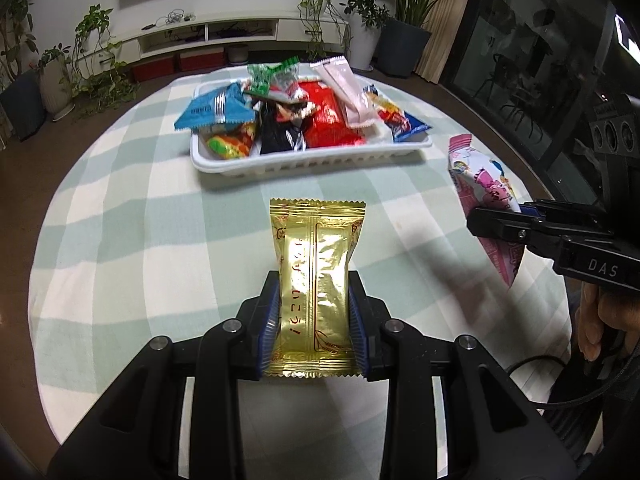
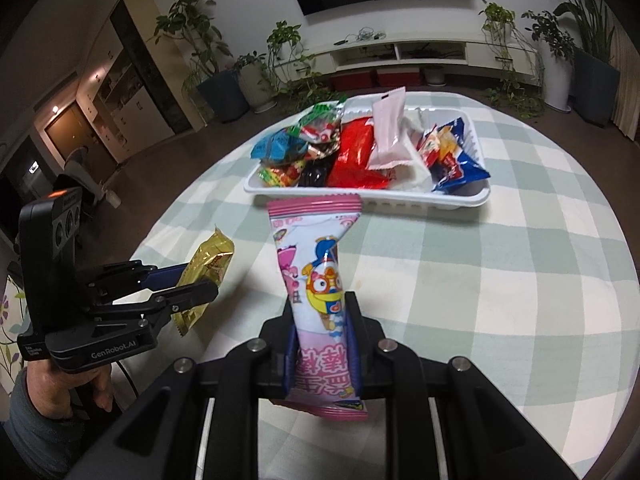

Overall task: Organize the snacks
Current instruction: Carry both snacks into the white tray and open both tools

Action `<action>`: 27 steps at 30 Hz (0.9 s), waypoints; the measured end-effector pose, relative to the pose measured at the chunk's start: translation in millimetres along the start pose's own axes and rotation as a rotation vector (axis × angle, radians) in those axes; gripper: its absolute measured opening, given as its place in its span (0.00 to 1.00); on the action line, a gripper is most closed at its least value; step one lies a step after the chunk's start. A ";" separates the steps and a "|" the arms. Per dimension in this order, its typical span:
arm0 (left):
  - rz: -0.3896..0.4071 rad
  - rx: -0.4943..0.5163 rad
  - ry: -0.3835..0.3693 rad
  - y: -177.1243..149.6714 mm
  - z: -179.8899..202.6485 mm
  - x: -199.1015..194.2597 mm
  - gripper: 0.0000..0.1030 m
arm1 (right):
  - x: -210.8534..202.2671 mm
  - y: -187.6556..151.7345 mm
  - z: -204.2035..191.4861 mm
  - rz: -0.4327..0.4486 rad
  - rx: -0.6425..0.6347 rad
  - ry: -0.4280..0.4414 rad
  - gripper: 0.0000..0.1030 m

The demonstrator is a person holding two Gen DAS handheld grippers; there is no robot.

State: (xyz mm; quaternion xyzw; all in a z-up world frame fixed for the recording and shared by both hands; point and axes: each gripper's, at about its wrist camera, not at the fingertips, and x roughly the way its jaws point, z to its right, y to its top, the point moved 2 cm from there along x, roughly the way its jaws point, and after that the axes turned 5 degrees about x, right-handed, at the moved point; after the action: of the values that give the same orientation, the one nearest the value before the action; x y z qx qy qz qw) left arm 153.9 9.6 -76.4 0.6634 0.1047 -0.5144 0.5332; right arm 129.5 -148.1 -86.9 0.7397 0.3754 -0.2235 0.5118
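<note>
My left gripper (image 1: 314, 292) is shut on a gold snack packet (image 1: 316, 276), held above the checked tablecloth in front of the white tray (image 1: 304, 166). My right gripper (image 2: 322, 304) is shut on a pink cartoon snack packet (image 2: 316, 264), also held short of the tray (image 2: 400, 200). The tray holds several packets: blue, green, red, black, pale pink. In the left wrist view the right gripper (image 1: 496, 222) and pink packet (image 1: 480, 180) are at the right. In the right wrist view the left gripper (image 2: 192, 280) and gold packet (image 2: 204, 272) are at the left.
A round table with a green-and-white checked cloth (image 1: 120, 220) carries everything. Behind it stand potted plants (image 1: 400, 20), a white TV bench (image 1: 224, 32) and a wall TV. A glass door is at the right in the left wrist view.
</note>
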 end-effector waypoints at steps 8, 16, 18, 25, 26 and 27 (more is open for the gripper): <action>0.065 0.001 0.022 35.3 -7.5 -14.4 0.28 | -17.3 26.4 10.9 0.070 0.044 -0.008 0.21; 0.141 -0.007 0.049 95.0 -26.8 -25.5 0.28 | -34.2 74.0 19.0 0.144 0.041 -0.031 0.21; 0.148 -0.008 0.052 110.2 -32.6 -24.6 0.28 | -35.1 89.0 20.7 0.159 0.037 -0.032 0.21; 0.146 -0.065 0.043 157.0 -72.2 -6.8 0.28 | -16.3 133.3 37.7 0.151 0.046 -0.063 0.21; 0.141 -0.072 0.041 161.7 -77.5 -2.5 0.28 | -9.6 138.6 43.9 0.141 0.058 -0.067 0.21; 0.134 -0.081 0.036 166.3 -82.9 2.6 0.28 | -3.3 142.6 48.9 0.129 0.068 -0.071 0.21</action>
State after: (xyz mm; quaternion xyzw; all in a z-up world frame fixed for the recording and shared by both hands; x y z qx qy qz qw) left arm 316.7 8.0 13.2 0.6559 0.0905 -0.4608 0.5910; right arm 241.9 -222.1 -18.9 0.7708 0.3011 -0.2288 0.5127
